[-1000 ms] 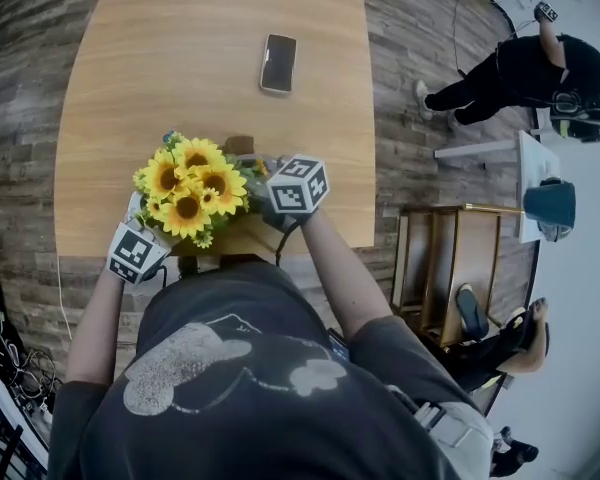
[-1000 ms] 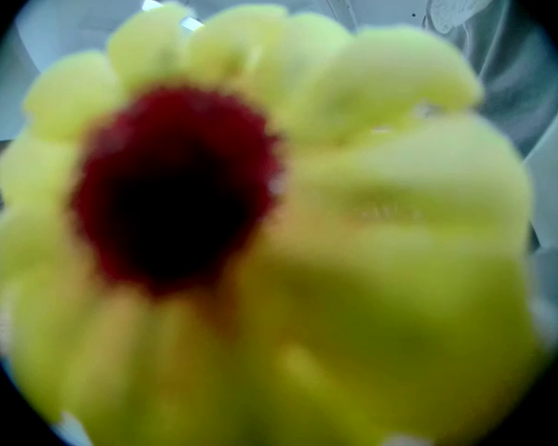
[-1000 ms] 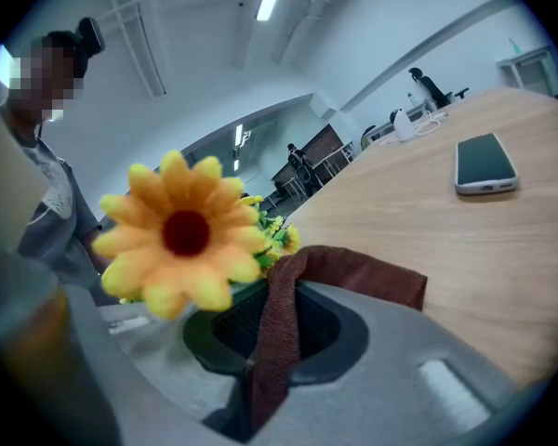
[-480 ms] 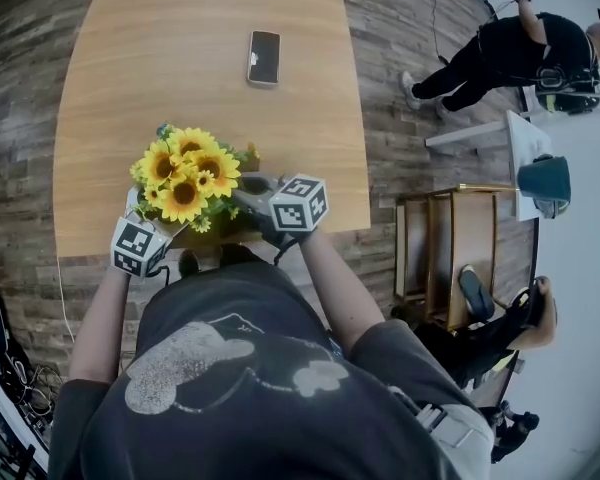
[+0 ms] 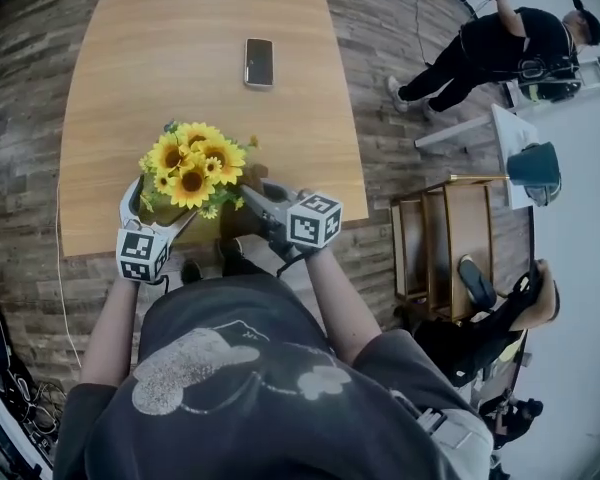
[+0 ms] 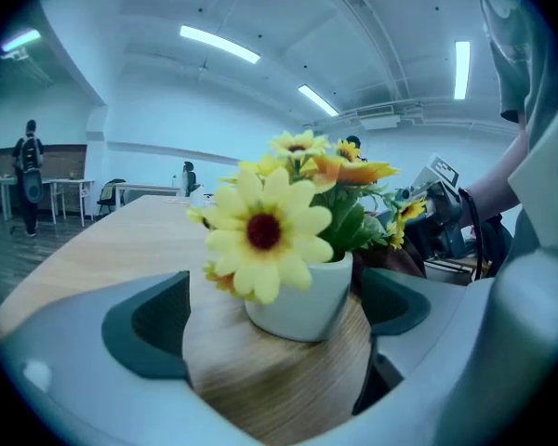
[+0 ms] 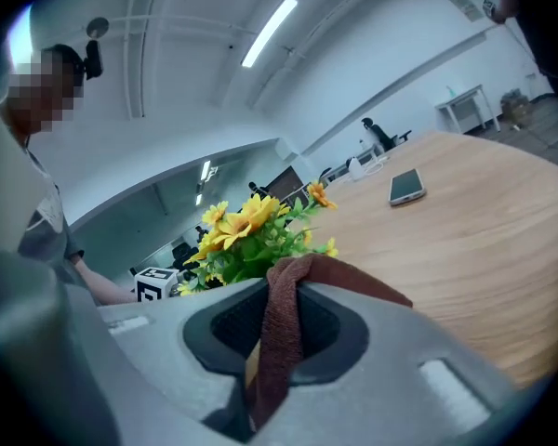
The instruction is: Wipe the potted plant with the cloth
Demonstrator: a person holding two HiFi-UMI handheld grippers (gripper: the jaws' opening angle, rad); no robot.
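A long light-wood counter (image 5: 180,68) stood on a dark plank floor (image 5: 380,118). A dark slab phone (image 5: 258,62) lay flat on it, well beyond the work, and a person in black (image 5: 500,48) was bent over off to the right. Close to the counter's near edge stood the potted plant (image 5: 192,163): yellow sunflower-like blooms and green leaves, upright in a small white pot (image 6: 302,291).

My left claw (image 5: 152,213) sat at the plant's left side. Its jaws had just been opening and stood wide apart. In the left gripper view the pot stood between them but clear of both dark pads (image 6: 149,328) (bare wood showed between the pot and the left-hand pad).

My right claw (image 5: 260,206) sat just right of the flowers, jaws clamped together on a brown terry cloth (image 7: 288,295). The cloth was pinched in a fold between the pads and draped over the jaw's edge. It hung near the leaves; I couldn't tell whether it touched them.
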